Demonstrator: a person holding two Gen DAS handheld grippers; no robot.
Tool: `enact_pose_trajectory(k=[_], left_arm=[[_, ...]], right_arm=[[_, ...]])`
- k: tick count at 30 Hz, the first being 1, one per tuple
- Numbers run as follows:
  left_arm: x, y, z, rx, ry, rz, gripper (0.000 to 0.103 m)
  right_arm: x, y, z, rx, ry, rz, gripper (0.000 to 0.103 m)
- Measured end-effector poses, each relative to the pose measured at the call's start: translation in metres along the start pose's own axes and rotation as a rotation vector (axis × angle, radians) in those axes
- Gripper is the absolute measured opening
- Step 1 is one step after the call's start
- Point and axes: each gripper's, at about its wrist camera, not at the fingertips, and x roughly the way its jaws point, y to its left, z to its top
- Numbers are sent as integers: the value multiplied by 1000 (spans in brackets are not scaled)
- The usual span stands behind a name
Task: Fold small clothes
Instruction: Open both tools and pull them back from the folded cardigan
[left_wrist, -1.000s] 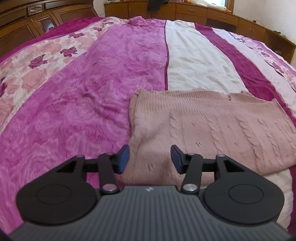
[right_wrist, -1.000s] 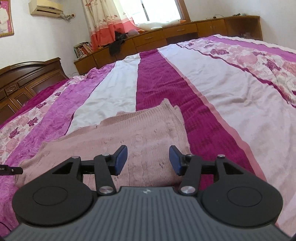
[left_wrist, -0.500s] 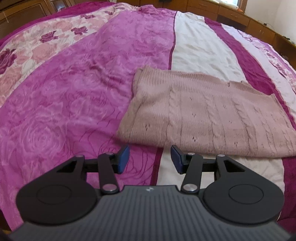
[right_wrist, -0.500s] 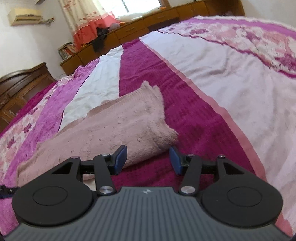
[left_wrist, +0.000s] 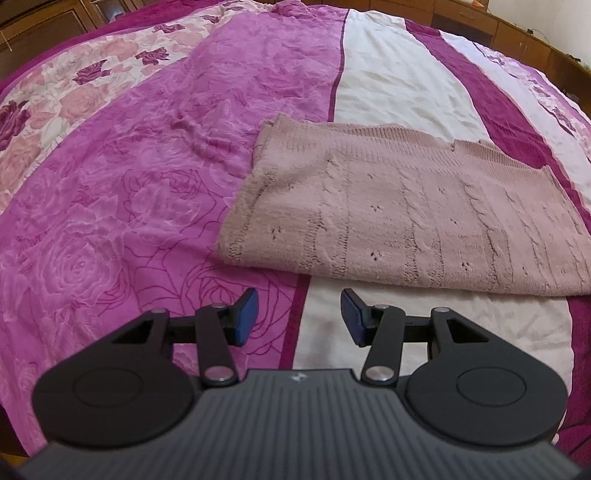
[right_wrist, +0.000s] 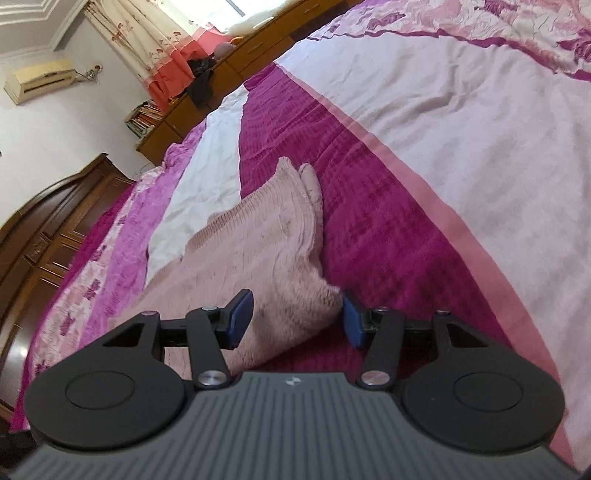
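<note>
Now the right gripper (right_wrist: 297, 317), spread wide, straddles the folded pink sweater's (left_wrist: 406, 218) corner at 12 o'clock, needing closure, while the left gripper (left_wrist: 299, 315) waits wide, empty.

Soft daylight from the window (right_wrist: 236, 14) (overexposed), fisheye-bent edges, sharp focus.

Folded sweater (left_wrist: 406, 210) lies flat on bedspread (left_wrist: 129, 192), ahead of left gripper (left_wrist: 299, 321) and apart from it. Near right corner of sweater sits between the spread fingers of right gripper (right_wrist: 297, 319). Headboard (right_wrist: 40, 236) to the left; low cabinets (right_wrist: 229, 77) behind the bed's far edge.
</note>
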Motion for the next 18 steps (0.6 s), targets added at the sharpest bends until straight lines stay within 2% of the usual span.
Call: enact_pose_trajectory(k=[8, 10, 11, 18], left_arm=[[2, -8, 0, 18, 7, 21, 51], [2, -10, 0, 28, 3, 28, 51], [2, -11, 1, 32, 1, 30, 51], [3, -13, 0, 40, 4, 33, 51]], right_arm=[[20, -9, 26, 33, 43, 74, 61], [27, -8, 31, 28, 63, 101, 72], [30, -7, 32, 22, 69, 113, 73], [51, 3, 38, -40, 98, 103, 74]])
